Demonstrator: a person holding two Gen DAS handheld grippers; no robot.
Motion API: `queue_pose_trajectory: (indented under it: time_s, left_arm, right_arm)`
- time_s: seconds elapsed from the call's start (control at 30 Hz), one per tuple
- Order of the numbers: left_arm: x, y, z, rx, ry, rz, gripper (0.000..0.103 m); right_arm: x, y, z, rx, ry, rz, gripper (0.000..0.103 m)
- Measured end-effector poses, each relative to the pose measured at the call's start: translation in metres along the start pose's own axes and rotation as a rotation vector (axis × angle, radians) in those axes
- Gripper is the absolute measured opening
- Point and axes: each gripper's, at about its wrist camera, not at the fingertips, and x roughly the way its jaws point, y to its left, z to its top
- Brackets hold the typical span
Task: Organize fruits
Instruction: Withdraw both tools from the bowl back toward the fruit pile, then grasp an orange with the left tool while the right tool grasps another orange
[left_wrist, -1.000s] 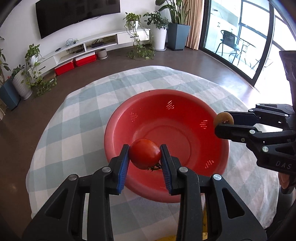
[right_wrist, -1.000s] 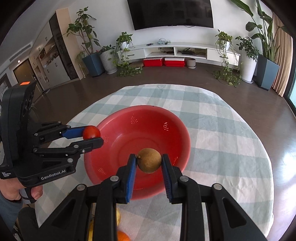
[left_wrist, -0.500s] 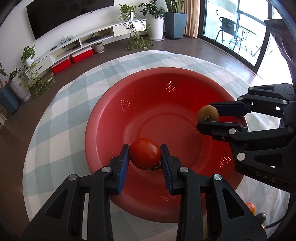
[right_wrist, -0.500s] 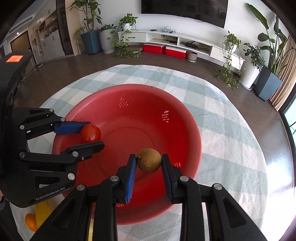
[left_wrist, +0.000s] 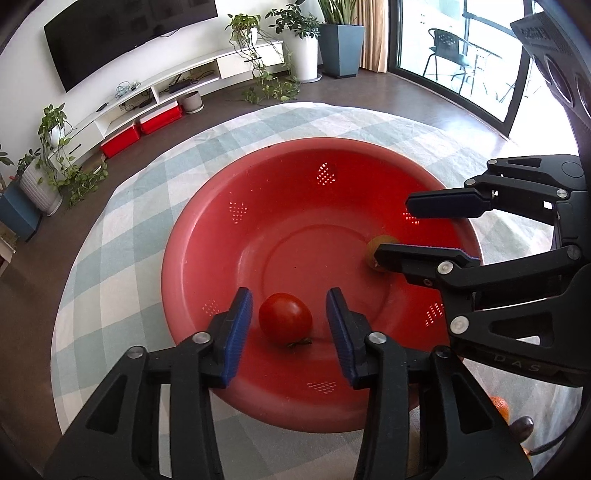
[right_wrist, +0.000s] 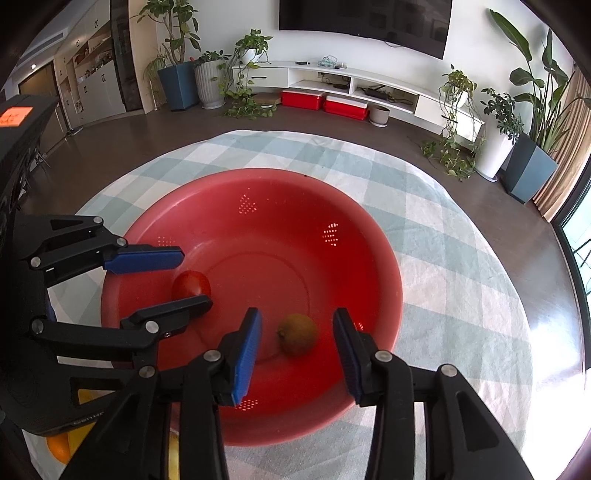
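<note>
- Left claw (left_wrist: 289, 326): angled steeply down, jaws opening, blue pads (left_wrist: 236, 334) clear of contact.
- Right claw (right_wrist: 297, 349): angled steeply down beside the left, jaws opening, pads (right_wrist: 245, 356) touching nothing.

Beyond your work you have a wall-mounted television (right_wrist: 365, 16) above a long white media shelf (right_wrist: 354, 83), with two red storage boxes (right_wrist: 325, 102) on the floor under it. Potted plants (right_wrist: 532, 110) stand along the wall, and a black chair (left_wrist: 448, 55) sits outside the glass door (left_wrist: 469, 66).
</note>
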Motion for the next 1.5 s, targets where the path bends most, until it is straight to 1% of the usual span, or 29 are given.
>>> queue_pose_trajectory:
  time_s: [0.03, 0.13, 0.2, 0.27, 0.33, 0.37, 0.4, 0.5, 0.53, 0.57, 0.63, 0.73, 0.8, 0.83, 0.9, 0.97, 1.0, 1.07, 1.2, 1.27, 1.3, 1.37, 1.43, 1.5]
  left_arm:
    - [-0.002, 0.001, 0.000, -0.005, -0.005, -0.001, 0.053]
    - [-0.014, 0.005, -0.001, -0.025, -0.027, -0.005, 0.054]
    - [-0.029, 0.007, -0.003, -0.044, -0.048, -0.001, 0.055]
    - [-0.051, 0.010, -0.009, -0.062, -0.086, 0.001, 0.065]
    - [-0.075, 0.011, -0.018, -0.075, -0.132, 0.015, 0.074]
    - [-0.087, 0.011, -0.026, -0.084, -0.151, 0.020, 0.075]
    - [-0.099, 0.011, -0.035, -0.096, -0.167, 0.018, 0.075]
    - [-0.131, 0.010, -0.070, -0.167, -0.214, -0.022, 0.079]
    - [-0.140, 0.010, -0.084, -0.195, -0.228, -0.039, 0.081]
    - [-0.147, 0.008, -0.098, -0.220, -0.235, -0.047, 0.085]
    - [-0.158, 0.002, -0.124, -0.252, -0.221, -0.039, 0.088]
    - [-0.171, -0.008, -0.161, -0.289, -0.206, -0.032, 0.088]
    - [-0.178, -0.013, -0.183, -0.310, -0.210, -0.047, 0.088]
    - [-0.179, -0.017, -0.193, -0.309, -0.209, -0.047, 0.088]
    - [-0.177, -0.025, -0.207, -0.262, -0.184, -0.028, 0.088]
    - [-0.173, -0.033, -0.216, -0.197, -0.143, 0.009, 0.088]
    - [-0.172, -0.035, -0.219, -0.168, -0.136, 0.016, 0.088]
    - [-0.167, -0.033, -0.222, -0.134, -0.125, 0.016, 0.088]
    - [-0.159, -0.031, -0.216, -0.091, -0.100, -0.002, 0.087]
    - [-0.151, -0.033, -0.210, -0.057, -0.075, -0.017, 0.076]
    - [-0.146, -0.034, -0.209, -0.038, -0.061, -0.022, 0.074]
    - [-0.134, -0.037, -0.206, -0.016, -0.028, -0.033, 0.060]
    - [-0.128, -0.040, -0.205, -0.002, -0.019, -0.056, 0.055]
    - [-0.124, -0.043, -0.203, 0.012, -0.013, -0.055, 0.054]
  right_arm:
    - [-0.003, -0.001, -0.001, 0.006, -0.005, -0.002, 0.044]
    - [-0.020, -0.005, -0.002, 0.029, -0.031, -0.002, 0.045]
    - [-0.039, -0.006, -0.005, 0.034, -0.070, -0.004, 0.049]
    - [-0.062, -0.007, -0.011, 0.048, -0.117, 0.002, 0.063]
    - [-0.087, -0.008, -0.021, 0.069, -0.167, 0.023, 0.071]
    - [-0.100, -0.008, -0.029, 0.081, -0.192, 0.037, 0.075]
    - [-0.111, -0.007, -0.036, 0.094, -0.211, 0.050, 0.076]
    - [-0.143, -0.003, -0.066, 0.135, -0.275, 0.098, 0.077]
    - [-0.152, -0.002, -0.078, 0.155, -0.292, 0.114, 0.079]
    - [-0.159, 0.000, -0.090, 0.178, -0.302, 0.130, 0.081]
    - [-0.168, 0.003, -0.115, 0.231, -0.305, 0.159, 0.082]
    - [-0.172, 0.015, -0.149, 0.270, -0.287, 0.149, 0.082]
    - [-0.172, 0.023, -0.170, 0.297, -0.281, 0.145, 0.082]
    - [-0.171, 0.028, -0.180, 0.310, -0.271, 0.150, 0.082]
    - [-0.167, 0.037, -0.197, 0.321, -0.249, 0.155, 0.082]
    - [-0.162, 0.047, -0.211, 0.307, -0.214, 0.146, 0.082]
    - [-0.159, 0.050, -0.216, 0.307, -0.200, 0.150, 0.082]
    - [-0.158, 0.051, -0.228, 0.318, -0.186, 0.161, 0.082]
    - [-0.157, 0.052, -0.234, 0.332, -0.172, 0.156, 0.082]
    - [-0.158, 0.055, -0.236, 0.330, -0.177, 0.157, 0.082]
    - [-0.159, 0.056, -0.236, 0.326, -0.180, 0.156, 0.082]
    - [-0.160, 0.057, -0.237, 0.322, -0.184, 0.154, 0.082]
    - [-0.159, 0.057, -0.238, 0.322, -0.183, 0.152, 0.081]
    - [-0.159, 0.058, -0.238, 0.323, -0.180, 0.150, 0.080]
